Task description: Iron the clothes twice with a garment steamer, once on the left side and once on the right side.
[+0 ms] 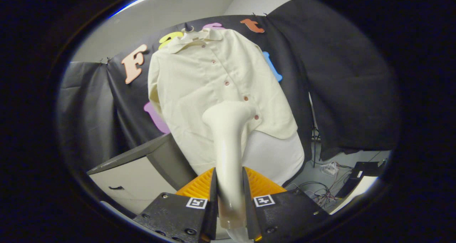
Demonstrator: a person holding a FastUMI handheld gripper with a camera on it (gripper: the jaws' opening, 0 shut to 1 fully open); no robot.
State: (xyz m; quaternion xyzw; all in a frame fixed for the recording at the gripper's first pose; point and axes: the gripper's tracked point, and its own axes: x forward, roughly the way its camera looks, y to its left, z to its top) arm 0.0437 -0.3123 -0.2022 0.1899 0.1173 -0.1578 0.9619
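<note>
while clamped on steamer (228, 136) handle, hand-held gripper (229, 196) points head at shirt (213, 89) hem.

Cloth, plastic and matt board around a held steamer

The garment steamer (228, 143) looks like smooth cream plastic with a soft sheen; both fingers of the gripper (229, 196) press on its handle, their inner faces ribbed. The shirt (210, 89) is a matt, finely woven cream cloth with faint creases and small glossy buttons (226, 83). Under its hem, the ironing board cover (276, 155) is a smooth, pale grey fabric. The booth wall (342, 75) is matt black cloth hanging in folds. The cabinet (135, 179) beside it has a flat, matt painted-looking surface. Thin plastic-coated cables (317, 191) lie on the smooth floor.
</note>
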